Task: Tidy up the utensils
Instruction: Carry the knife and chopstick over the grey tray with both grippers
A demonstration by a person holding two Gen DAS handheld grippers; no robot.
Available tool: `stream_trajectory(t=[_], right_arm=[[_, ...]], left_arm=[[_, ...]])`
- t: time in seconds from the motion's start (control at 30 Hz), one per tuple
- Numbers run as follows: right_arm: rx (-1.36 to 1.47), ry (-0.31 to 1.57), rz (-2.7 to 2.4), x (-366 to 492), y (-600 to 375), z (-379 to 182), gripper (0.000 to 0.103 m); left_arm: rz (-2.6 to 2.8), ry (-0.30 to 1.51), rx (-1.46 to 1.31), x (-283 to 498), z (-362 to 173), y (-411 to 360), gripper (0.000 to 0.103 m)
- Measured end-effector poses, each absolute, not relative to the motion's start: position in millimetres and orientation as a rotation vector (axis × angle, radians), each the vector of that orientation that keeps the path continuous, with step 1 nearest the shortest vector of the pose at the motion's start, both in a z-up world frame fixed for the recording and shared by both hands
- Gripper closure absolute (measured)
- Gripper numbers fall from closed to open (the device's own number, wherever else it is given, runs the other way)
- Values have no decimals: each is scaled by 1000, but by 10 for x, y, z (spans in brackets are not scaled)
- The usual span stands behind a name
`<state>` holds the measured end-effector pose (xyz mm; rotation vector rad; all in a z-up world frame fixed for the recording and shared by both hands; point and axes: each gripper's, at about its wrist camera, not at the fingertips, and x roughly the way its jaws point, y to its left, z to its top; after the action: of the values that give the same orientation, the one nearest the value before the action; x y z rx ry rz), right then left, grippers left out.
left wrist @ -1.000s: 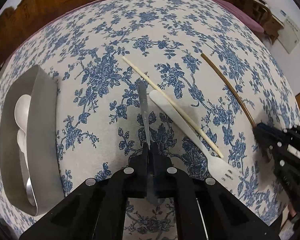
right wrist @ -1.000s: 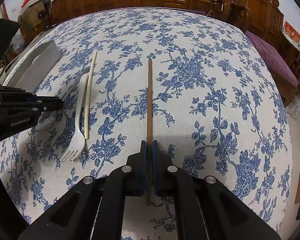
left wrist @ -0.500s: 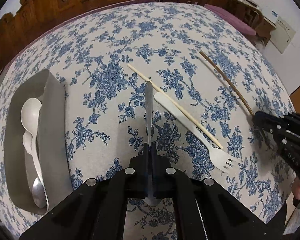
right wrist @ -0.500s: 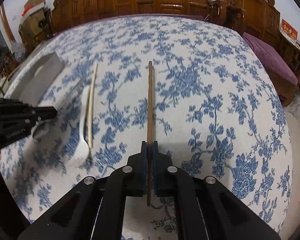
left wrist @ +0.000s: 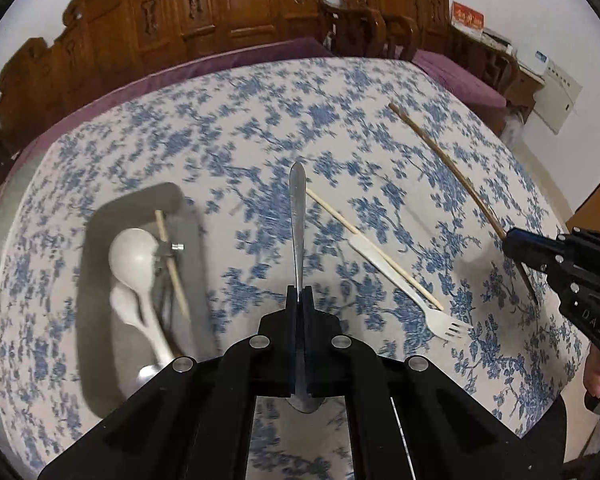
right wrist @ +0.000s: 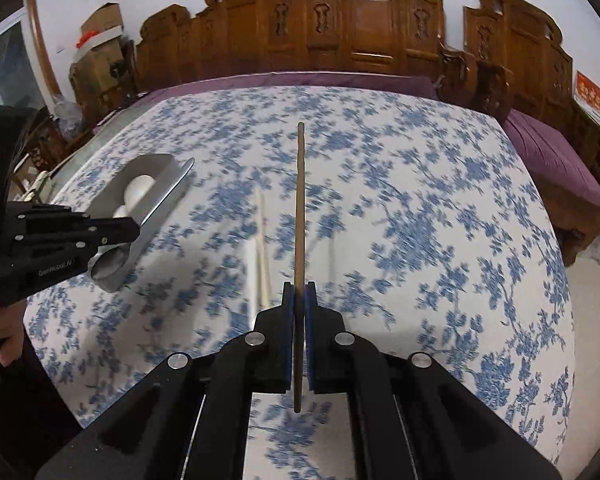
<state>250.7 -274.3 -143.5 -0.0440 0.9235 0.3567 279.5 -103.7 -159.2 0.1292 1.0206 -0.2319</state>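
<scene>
While left gripper clamps metal spoon, right gripper clamps brown chopstick; both above table.

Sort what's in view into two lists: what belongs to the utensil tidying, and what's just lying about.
Part of the job:
- metal spoon, clamped in the left gripper
- dark chopstick, clamped in the right gripper
- grey tray holding white spoons
- white fork and pale chopstick on the tablecloth

Just lying about:
- carved wooden chairs
- cardboard box
</scene>
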Motion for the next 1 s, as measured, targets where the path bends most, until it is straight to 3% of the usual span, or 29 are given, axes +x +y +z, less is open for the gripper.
stream_trajectory(t=[0.47, 1.0], right_arm=[[-81, 935, 419, 2532, -2090, -1361, 97], [-121, 953, 500, 2616, -1337, -1356, 97]], left_arm=[[-171, 984, 69, 2744, -1476, -350, 102], [-122, 989, -61, 2890, -1793, 359, 101]])
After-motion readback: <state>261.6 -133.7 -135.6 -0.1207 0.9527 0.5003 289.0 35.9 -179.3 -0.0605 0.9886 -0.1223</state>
